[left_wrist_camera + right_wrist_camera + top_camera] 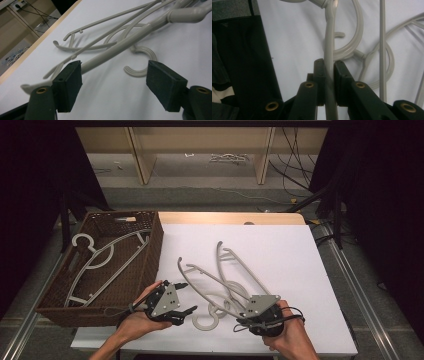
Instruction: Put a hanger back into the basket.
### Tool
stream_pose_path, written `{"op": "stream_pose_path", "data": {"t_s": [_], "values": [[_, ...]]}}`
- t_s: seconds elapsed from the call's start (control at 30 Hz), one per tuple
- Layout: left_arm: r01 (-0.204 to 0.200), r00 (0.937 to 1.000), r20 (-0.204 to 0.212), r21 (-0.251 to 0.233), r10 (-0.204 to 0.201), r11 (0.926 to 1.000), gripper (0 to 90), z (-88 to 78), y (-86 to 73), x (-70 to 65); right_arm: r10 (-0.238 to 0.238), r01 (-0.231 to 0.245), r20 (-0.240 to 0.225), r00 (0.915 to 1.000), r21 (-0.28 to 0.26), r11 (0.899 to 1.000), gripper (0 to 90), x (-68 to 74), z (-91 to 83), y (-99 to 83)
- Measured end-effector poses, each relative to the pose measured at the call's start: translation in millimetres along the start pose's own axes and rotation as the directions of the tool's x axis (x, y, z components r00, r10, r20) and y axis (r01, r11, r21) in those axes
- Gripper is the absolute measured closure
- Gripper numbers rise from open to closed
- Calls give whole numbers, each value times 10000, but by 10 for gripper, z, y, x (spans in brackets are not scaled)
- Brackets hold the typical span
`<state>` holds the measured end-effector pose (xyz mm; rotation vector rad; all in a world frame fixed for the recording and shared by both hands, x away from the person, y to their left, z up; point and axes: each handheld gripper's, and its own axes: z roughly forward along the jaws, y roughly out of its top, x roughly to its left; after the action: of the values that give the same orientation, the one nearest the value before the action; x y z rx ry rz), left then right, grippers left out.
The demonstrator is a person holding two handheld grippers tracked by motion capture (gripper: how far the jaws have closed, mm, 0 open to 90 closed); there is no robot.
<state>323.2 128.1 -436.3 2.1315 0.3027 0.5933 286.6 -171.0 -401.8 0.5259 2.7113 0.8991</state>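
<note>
Two grey plastic hangers lie crossed on the white table (285, 250). My right gripper (240, 323) (329, 66) is shut on a thin arm of the nearer hanger (200, 290) (330, 37), and that arm runs straight up between its pads. My left gripper (186, 298) (113, 72) stands open just left of the hanger's hook (205, 321) (136, 73). The hanger's thick arm (117, 48) passes right beside the left pad, and nothing is pressed between the jaws. The second hanger (235, 262) lies behind.
A brown wicker basket (152, 252) stands at the table's left edge with grey hangers (97, 262) inside. The table's front edge is right under both hands. Cables and wooden shelving legs lie on the floor beyond the table.
</note>
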Motion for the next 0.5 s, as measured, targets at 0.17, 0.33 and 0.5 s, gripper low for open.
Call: {"op": "stream_pose_path", "data": {"t_s": [0.17, 0.33, 0.5], "values": [[-577, 9981, 232, 24, 576, 9983, 321, 27, 22, -10, -308, 307, -110, 9995, -60, 9995, 822, 28, 12, 25], [-1182, 9913, 612, 243, 1166, 9927, 396, 31, 27, -18, -532, 532, -255, 9983, 21, 9986, 822, 52, 28, 37], [-1858, 9776, 1037, 160, 1832, 9825, 459, 59, 44, -35, -719, 716, -538, 9960, -74, 9974, 822, 75, 36, 59]]}}
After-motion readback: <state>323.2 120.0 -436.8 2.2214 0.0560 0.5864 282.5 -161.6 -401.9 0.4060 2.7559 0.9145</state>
